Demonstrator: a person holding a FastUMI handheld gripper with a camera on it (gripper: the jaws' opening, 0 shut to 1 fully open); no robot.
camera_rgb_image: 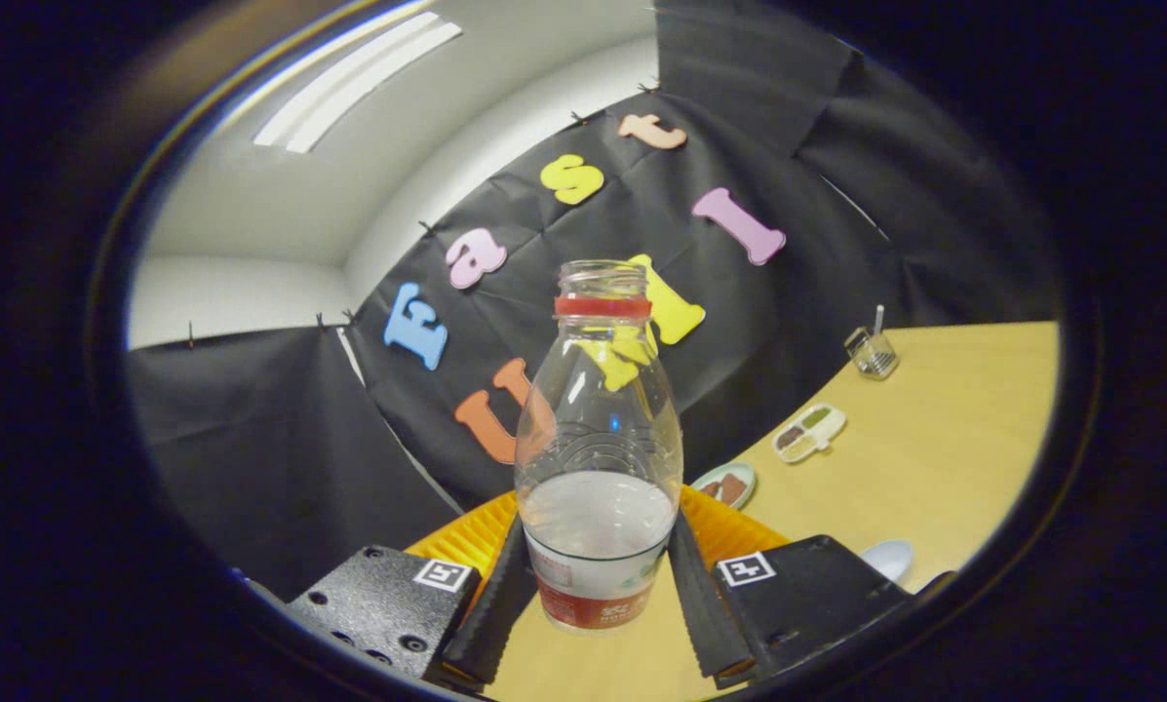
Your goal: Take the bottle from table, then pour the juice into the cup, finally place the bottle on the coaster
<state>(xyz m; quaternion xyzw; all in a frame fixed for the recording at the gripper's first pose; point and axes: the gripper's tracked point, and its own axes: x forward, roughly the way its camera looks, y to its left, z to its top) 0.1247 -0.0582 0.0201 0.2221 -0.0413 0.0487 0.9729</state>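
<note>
Tongs (598, 585) pinching uncapped bottle (598, 439) | red neck ring | label print unreadable

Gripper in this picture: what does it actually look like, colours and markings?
The gripper has two black fingers with ribbed, rubbery-looking inner faces, mounted on chunky black textured blocks with screw holes. Each block carries a small white square tag printed with a black pattern.

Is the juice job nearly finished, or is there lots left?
Picking up looks done: the gripper has both fingers pressed on the clear plastic bottle with a red neck ring, open-topped, whitish juice low inside. The bottle is now over the yellow ribbed coaster; whether it touches is unclear. Letting go remains.
</note>
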